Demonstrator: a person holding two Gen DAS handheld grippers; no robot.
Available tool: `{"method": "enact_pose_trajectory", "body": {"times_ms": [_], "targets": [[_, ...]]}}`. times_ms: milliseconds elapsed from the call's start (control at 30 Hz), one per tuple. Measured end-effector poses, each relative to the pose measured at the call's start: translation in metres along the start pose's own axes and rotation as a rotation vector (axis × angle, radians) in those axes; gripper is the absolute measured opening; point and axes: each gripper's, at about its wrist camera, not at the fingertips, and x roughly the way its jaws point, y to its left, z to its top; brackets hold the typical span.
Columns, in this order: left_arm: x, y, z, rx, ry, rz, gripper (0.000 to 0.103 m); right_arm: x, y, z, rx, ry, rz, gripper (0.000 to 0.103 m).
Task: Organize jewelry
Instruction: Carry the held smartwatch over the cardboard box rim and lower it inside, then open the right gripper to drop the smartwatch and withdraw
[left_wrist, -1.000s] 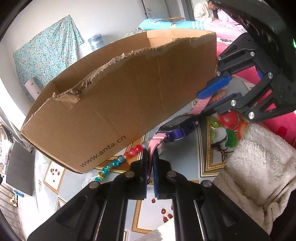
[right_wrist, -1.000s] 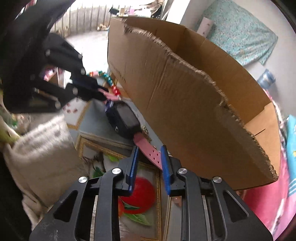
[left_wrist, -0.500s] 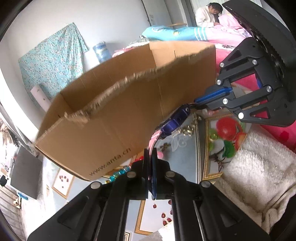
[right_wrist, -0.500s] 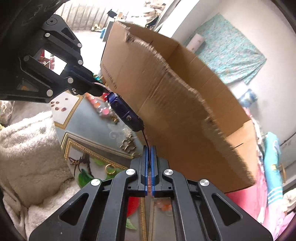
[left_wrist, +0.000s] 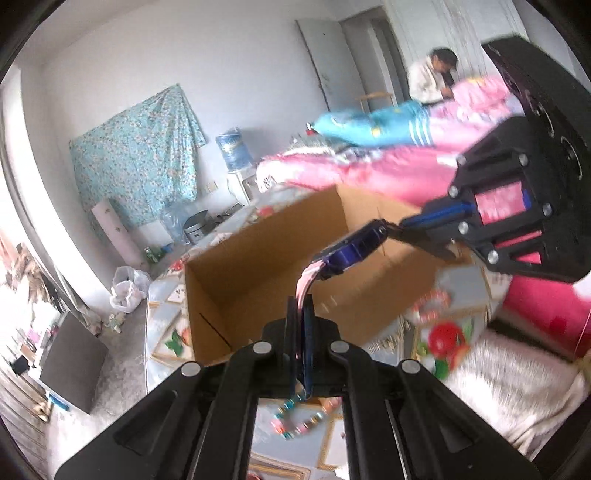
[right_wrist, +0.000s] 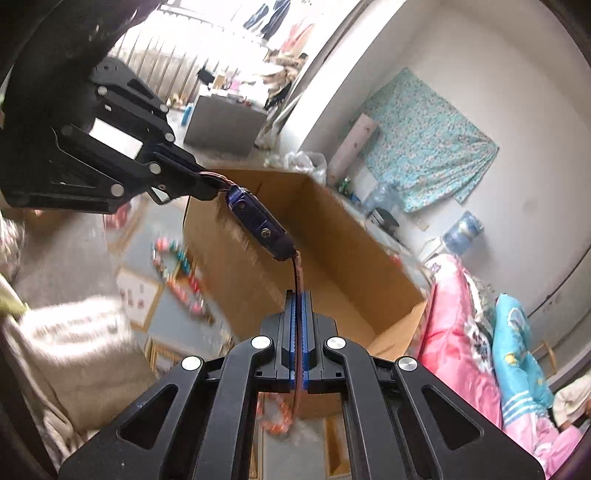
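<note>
A watch with a dark blue case (left_wrist: 351, 251) and pink strap hangs in the air between my two grippers, above the open cardboard box (left_wrist: 258, 266). My left gripper (left_wrist: 300, 314) is shut on one end of the pink strap. My right gripper (right_wrist: 298, 306) is shut on the other end; it also shows in the left wrist view (left_wrist: 417, 225). The watch case (right_wrist: 258, 225) sits over the box's (right_wrist: 351, 258) near wall. The left gripper (right_wrist: 207, 184) also shows in the right wrist view. A bead bracelet (left_wrist: 299, 424) lies on the table below.
A string of coloured beads (right_wrist: 181, 273) lies on the patterned table beside the box. A white fluffy towel (left_wrist: 517, 387) lies at the table's edge. Pink and blue bedding (left_wrist: 388, 147) is behind the box. A person (left_wrist: 432, 77) sits in the background.
Both grippers have lifted the watch from table level to above the box rim. The box's open inside now shows below the watch.
</note>
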Motion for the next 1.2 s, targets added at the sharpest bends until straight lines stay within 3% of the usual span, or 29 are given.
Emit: {"method": "enact_pose_trajectory", "body": {"times_ms": [100, 200, 333, 500, 633, 667, 833, 967, 1200], "targets": [[0.015, 0.037, 0.031, -0.081, 0.038, -0.056, 0.003, 0.029, -0.038, 0.026, 0.112, 0.054, 0.121, 0.001], [0.049, 0.070, 0.051, -0.146, 0.130, -0.113, 0.002, 0.067, -0.073, 0.037, 0.244, 0.159, 0.249, 0.001], [0.111, 0.087, 0.065, -0.176, 0.283, -0.179, 0.003, 0.143, -0.105, 0.034, 0.393, 0.375, 0.386, 0.001], [0.196, 0.090, 0.060, -0.191, 0.520, -0.220, 0.003, 0.222, -0.111, 0.020, 0.447, 0.630, 0.456, 0.001], [0.244, 0.091, 0.054, -0.197, 0.665, -0.226, 0.006, 0.253, -0.118, 0.013, 0.462, 0.726, 0.448, 0.001], [0.252, 0.091, 0.054, -0.192, 0.683, -0.219, 0.007, 0.260, -0.120, 0.011, 0.475, 0.742, 0.437, 0.006], [0.280, 0.089, 0.057, -0.179, 0.717, -0.173, 0.019, 0.276, -0.126, 0.012, 0.492, 0.748, 0.415, 0.008], [0.283, 0.092, 0.067, -0.174, 0.693, -0.140, 0.027, 0.269, -0.125, 0.016, 0.459, 0.714, 0.352, 0.010], [0.255, 0.092, 0.083, -0.146, 0.561, -0.076, 0.043, 0.244, -0.121, 0.019, 0.459, 0.650, 0.302, 0.010]]}}
